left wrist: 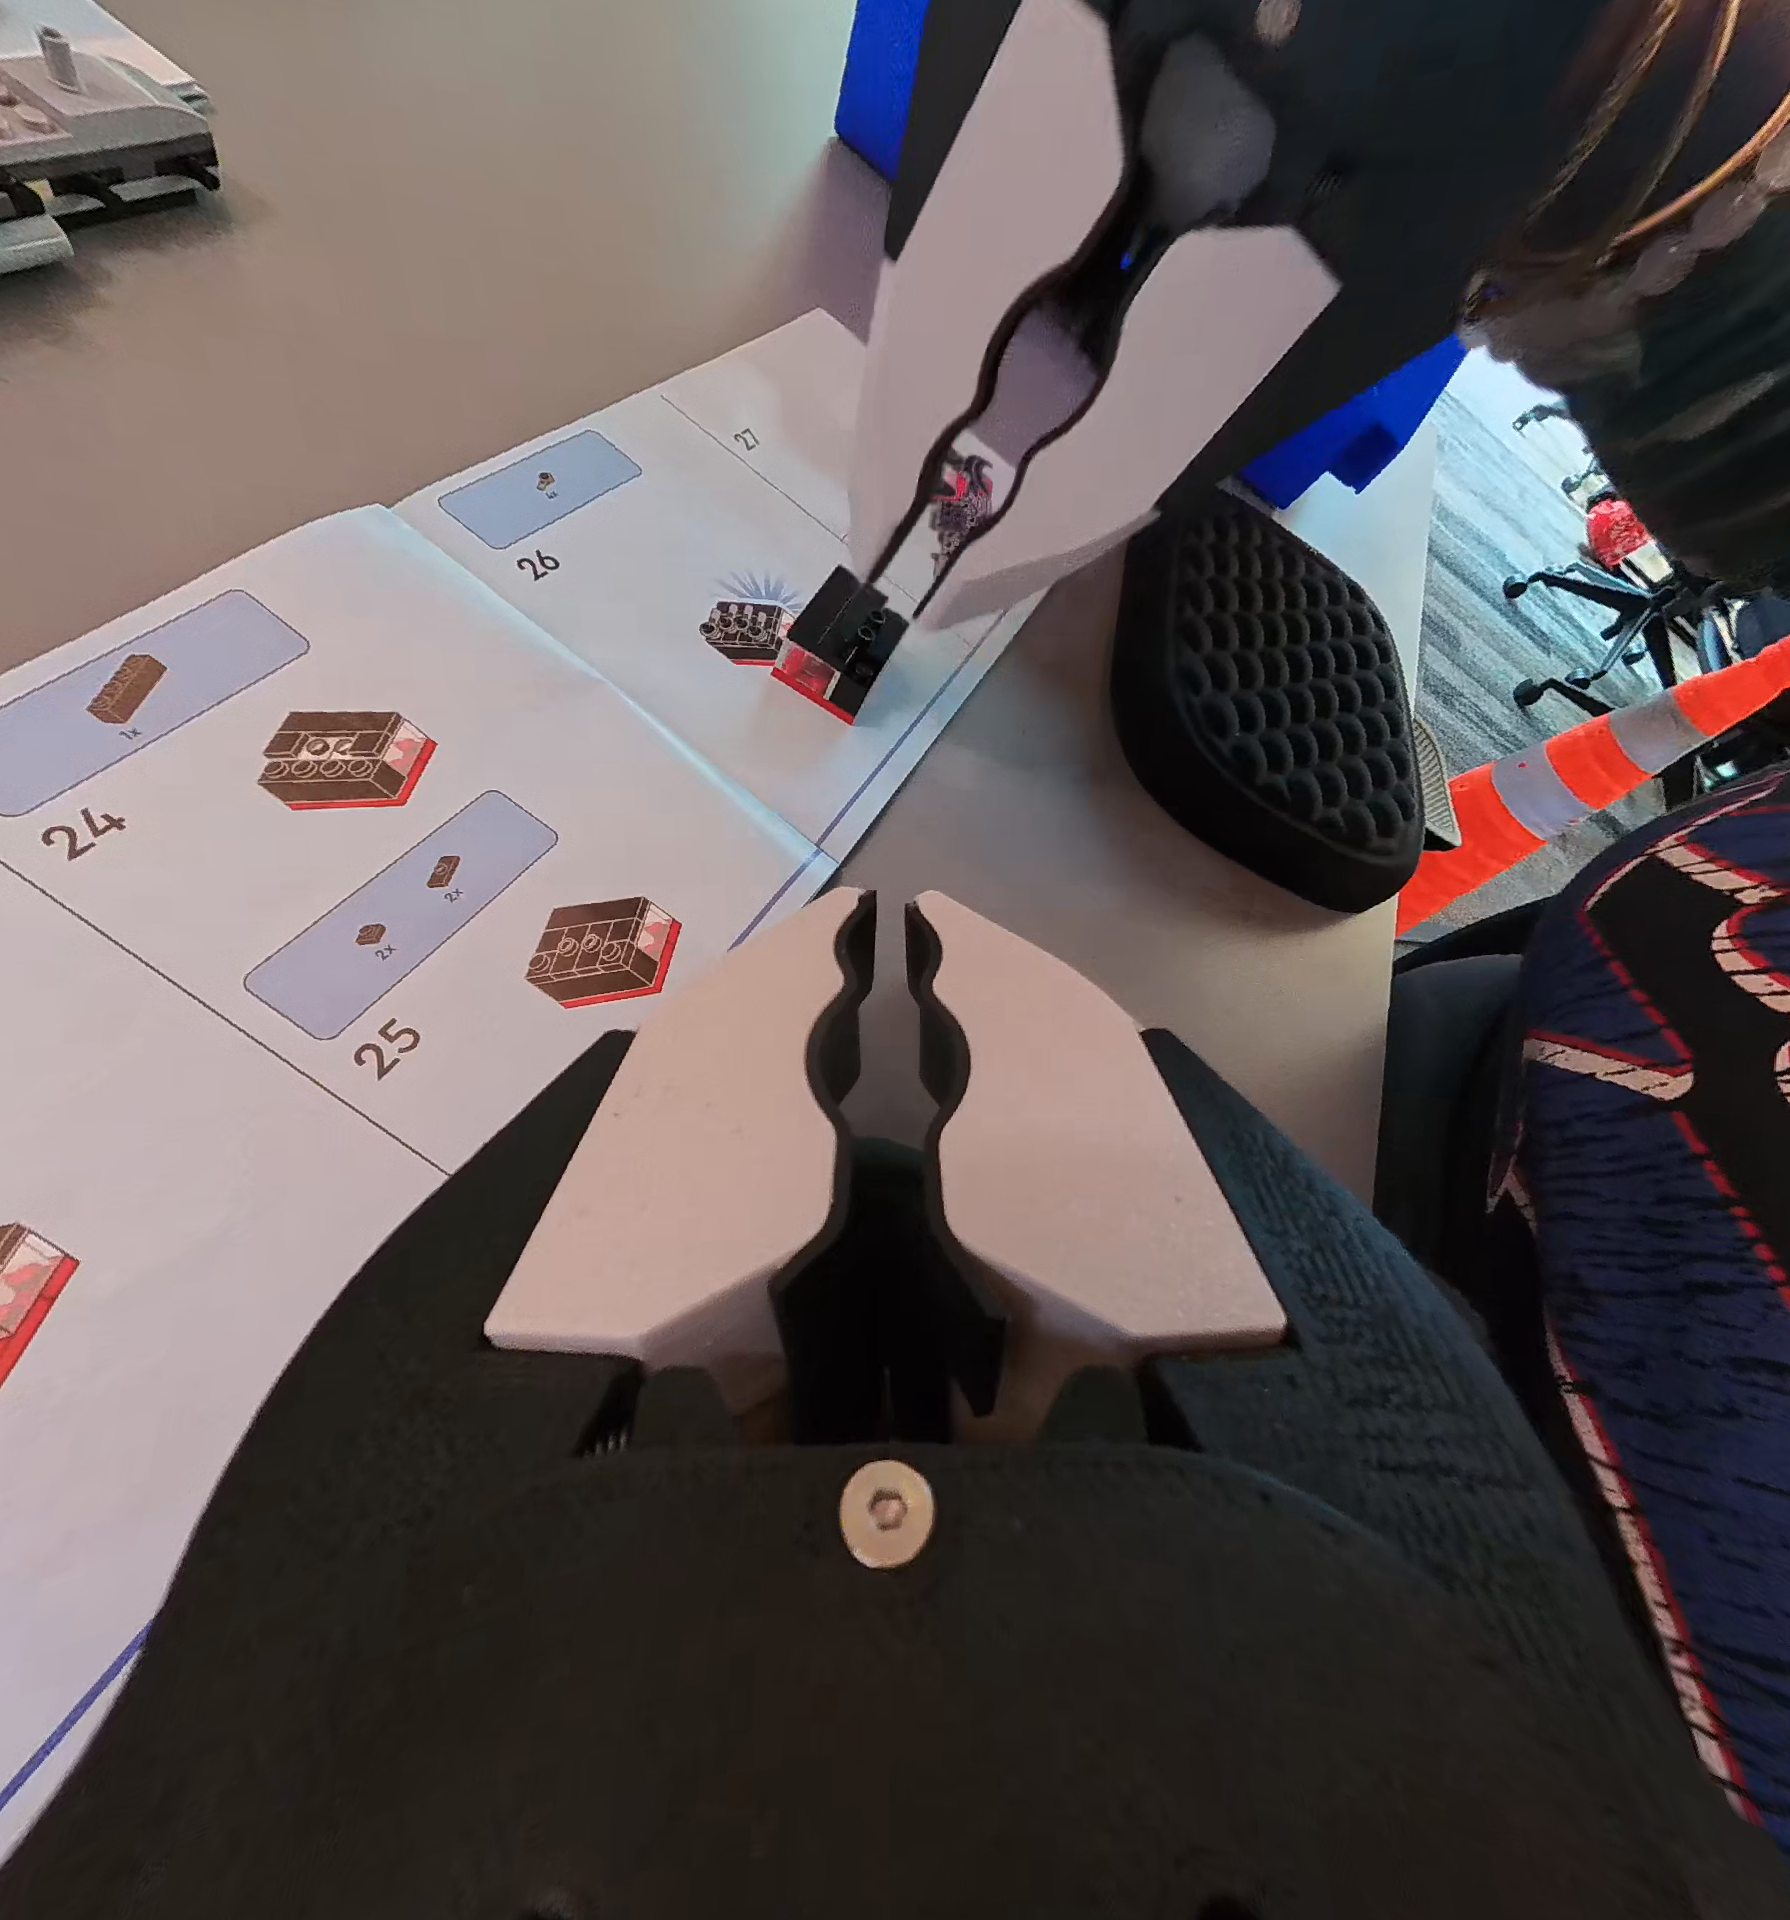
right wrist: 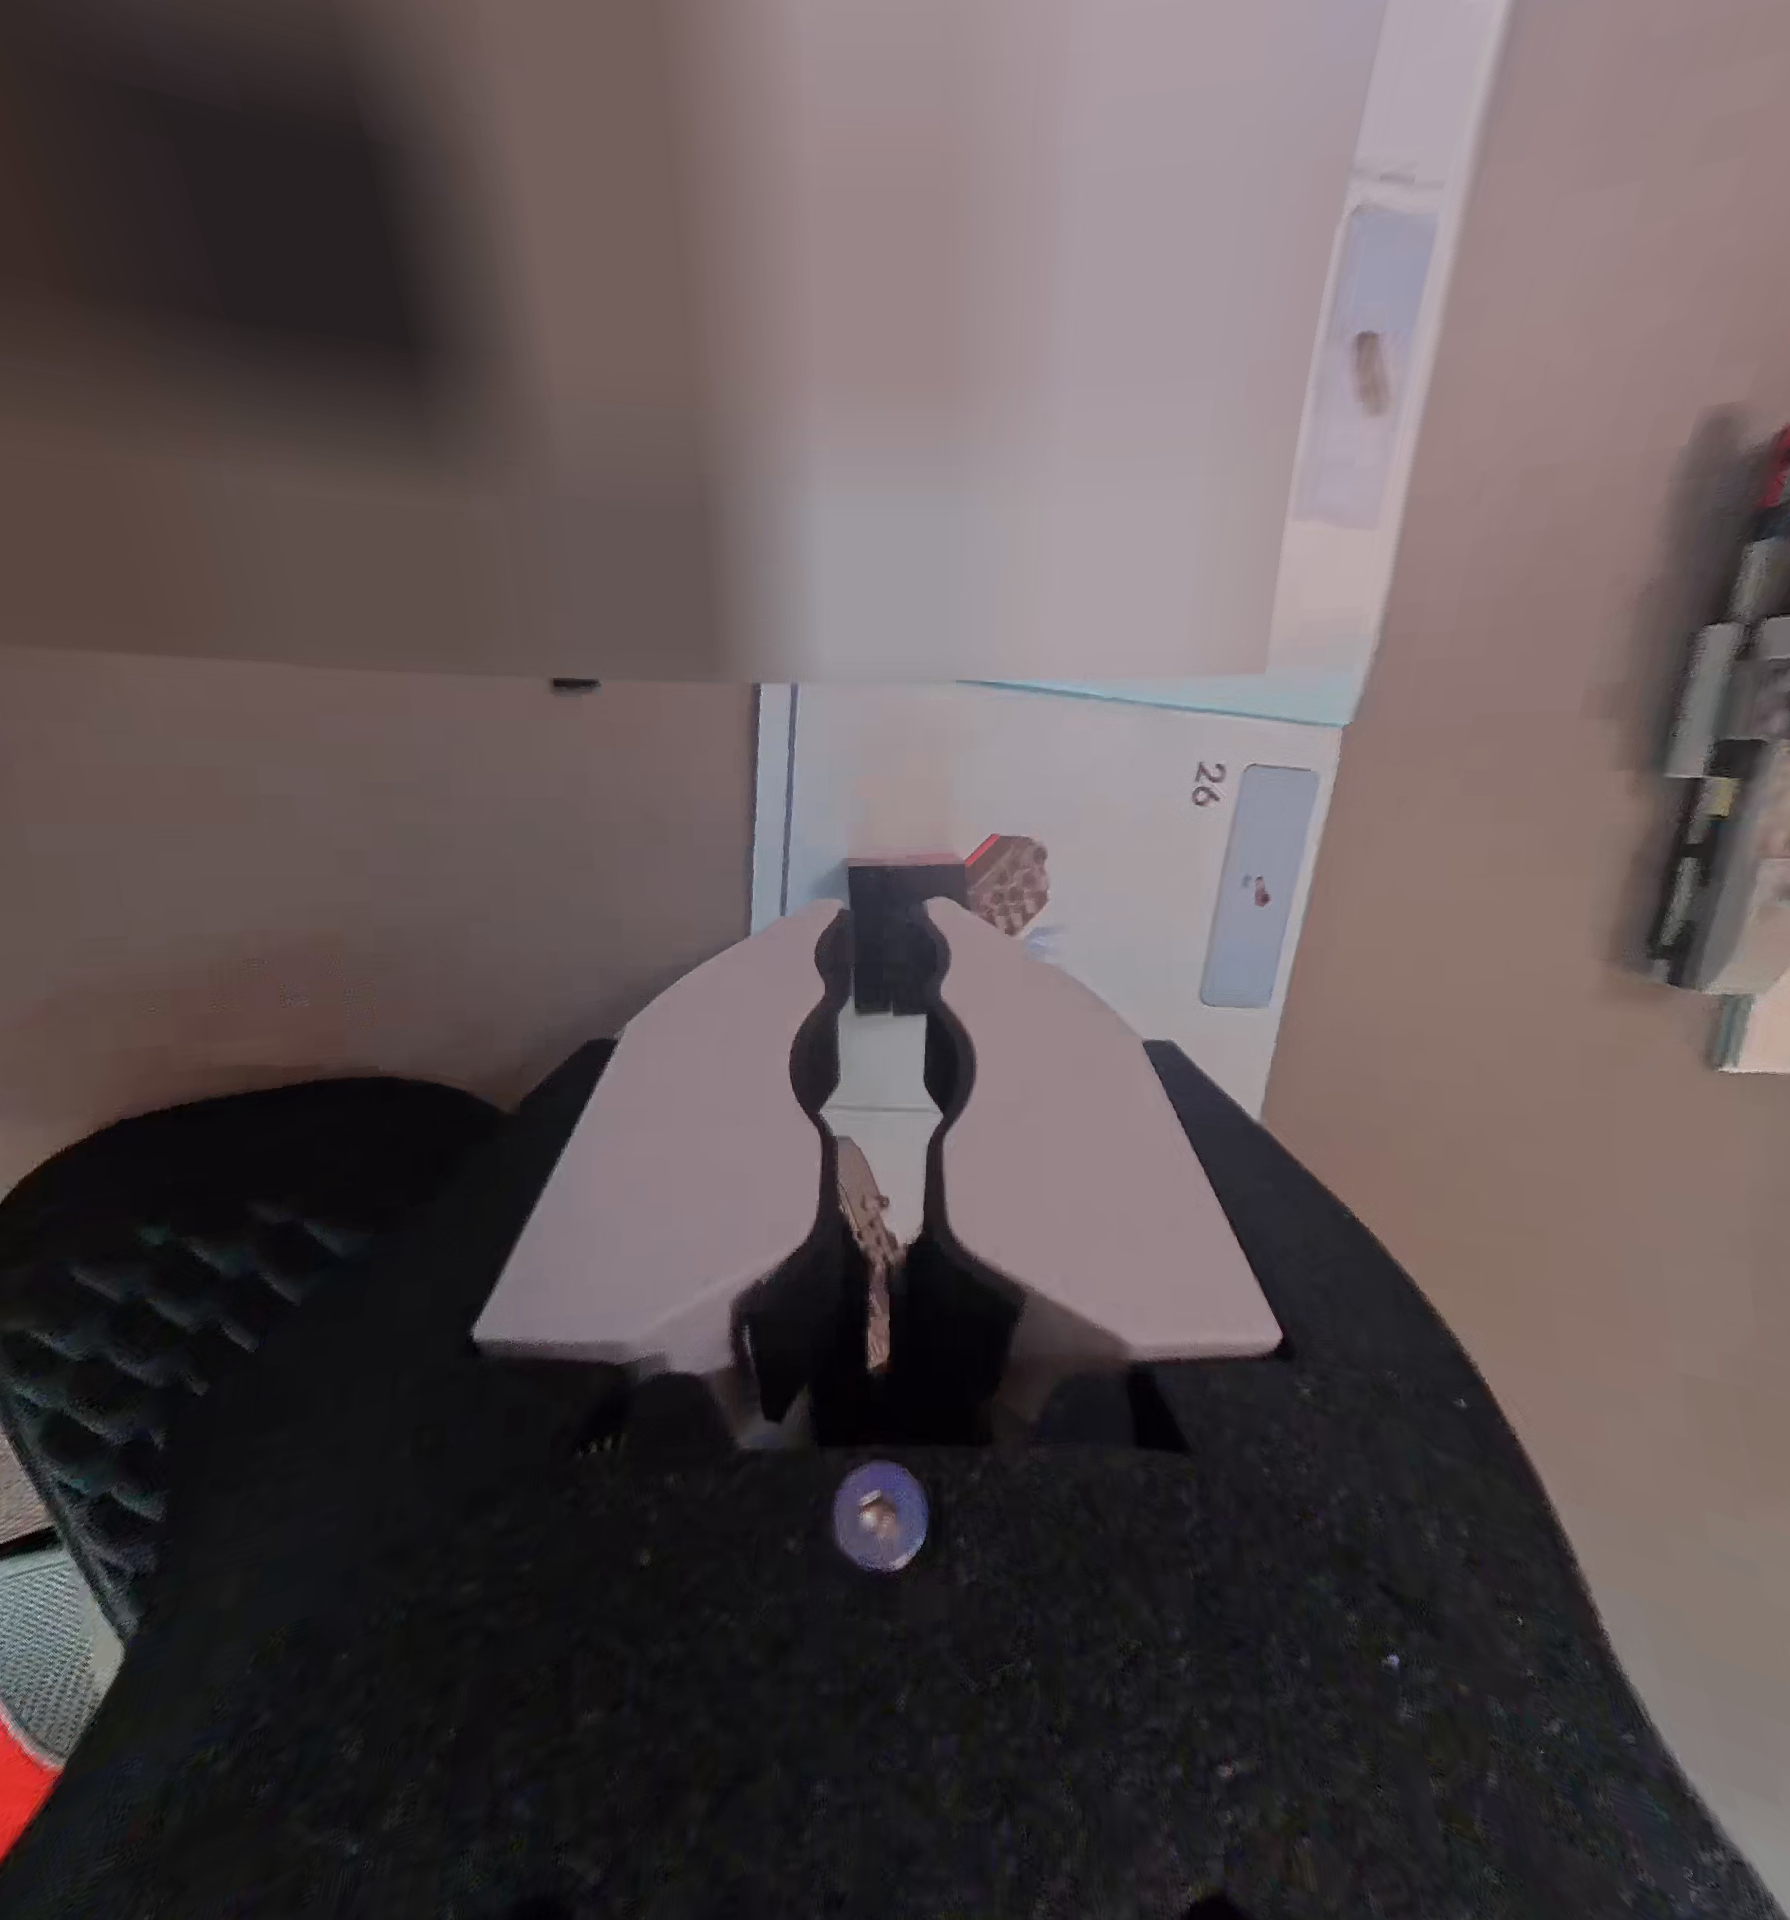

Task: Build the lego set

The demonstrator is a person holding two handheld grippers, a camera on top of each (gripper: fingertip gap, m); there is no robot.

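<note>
A small lego block (left wrist: 834,665), black on top with a red base, stands on the right page of the open instruction booklet (left wrist: 247,1039). My right gripper (left wrist: 896,603) comes down from above and its tips close on the block's black top. In the right wrist view the black part (right wrist: 886,914) sits between the tips of my right gripper (right wrist: 889,920), over the booklet (right wrist: 1078,790). My left gripper (left wrist: 891,909) is shut and empty. It hovers over the booklet's near edge, well short of the block.
A grey lego model (left wrist: 70,125) lies on the table at the far left, and also shows in the right wrist view (right wrist: 1743,779). A black honeycomb pad (left wrist: 1275,707), an orange cone (left wrist: 1618,748) and a person's patterned shirt (left wrist: 1701,1195) are on the right. A blue bin (left wrist: 870,94) stands behind. The tips of one gripper are about 8 centimeters away from the tips of the other. Between my right fingertips and the grey lego model (left wrist: 70,125) there is roughly 20 centimeters. The right camera catches it too, in the right wrist view (right wrist: 1756,857).
</note>
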